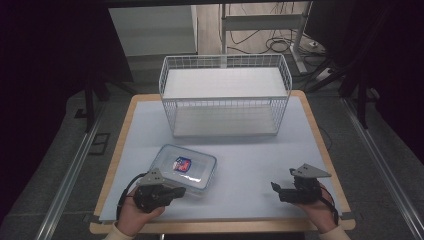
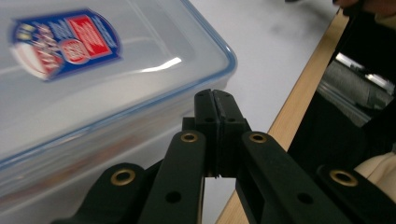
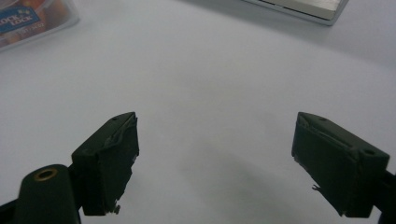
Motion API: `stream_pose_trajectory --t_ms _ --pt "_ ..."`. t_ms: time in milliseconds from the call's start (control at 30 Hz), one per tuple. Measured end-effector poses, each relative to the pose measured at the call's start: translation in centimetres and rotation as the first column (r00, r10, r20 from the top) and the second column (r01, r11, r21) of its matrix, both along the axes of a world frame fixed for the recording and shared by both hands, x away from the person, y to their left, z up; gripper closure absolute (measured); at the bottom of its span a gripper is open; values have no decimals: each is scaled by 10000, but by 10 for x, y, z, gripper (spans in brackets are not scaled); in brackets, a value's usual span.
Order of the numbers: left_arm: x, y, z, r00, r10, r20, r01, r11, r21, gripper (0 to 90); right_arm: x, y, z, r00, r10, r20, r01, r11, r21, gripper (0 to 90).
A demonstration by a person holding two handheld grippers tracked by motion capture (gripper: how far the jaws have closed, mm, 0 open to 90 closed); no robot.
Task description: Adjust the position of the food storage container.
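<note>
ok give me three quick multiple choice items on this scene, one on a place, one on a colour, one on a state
1. Where is the wire basket?
A. at the table's far side
B. by the person's hands
C. on the floor

2. What colour is the rim of the clear plastic box?
A. green
B. blue
C. yellow

3. How do the left tongs stand?
A. wide open
B. shut on a cloth
C. shut, with nothing between them

Answers: 1 A, the high view shows it beyond the box. 2 B, the left gripper view shows a blue edge. 3 C, the jaws meet beside the box's corner.
</note>
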State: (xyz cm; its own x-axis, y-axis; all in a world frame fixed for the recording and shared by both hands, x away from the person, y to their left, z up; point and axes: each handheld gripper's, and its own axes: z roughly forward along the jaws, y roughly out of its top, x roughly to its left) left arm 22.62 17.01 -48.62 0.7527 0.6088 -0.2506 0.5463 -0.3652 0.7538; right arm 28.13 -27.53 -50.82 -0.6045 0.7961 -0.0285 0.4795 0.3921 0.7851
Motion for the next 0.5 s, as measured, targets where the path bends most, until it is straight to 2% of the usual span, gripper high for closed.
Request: stream_pose_trajectory --t_ms 133,233,500 --pt "1 -7 -6 9997 -164 -154 167 9996 206 900 0 1 0 9998 178 117 -179 9998 33 149" --pt "2 -15 -13 9992 -318 -258 330 9982 491 900 0 2 -1 9998 186 38 -186 9998 -42 149" --pt "7 -30 -21 9984 -449 -352 473 9963 714 900 0 1 0 9999 133 35 -133 9999 -46 152"
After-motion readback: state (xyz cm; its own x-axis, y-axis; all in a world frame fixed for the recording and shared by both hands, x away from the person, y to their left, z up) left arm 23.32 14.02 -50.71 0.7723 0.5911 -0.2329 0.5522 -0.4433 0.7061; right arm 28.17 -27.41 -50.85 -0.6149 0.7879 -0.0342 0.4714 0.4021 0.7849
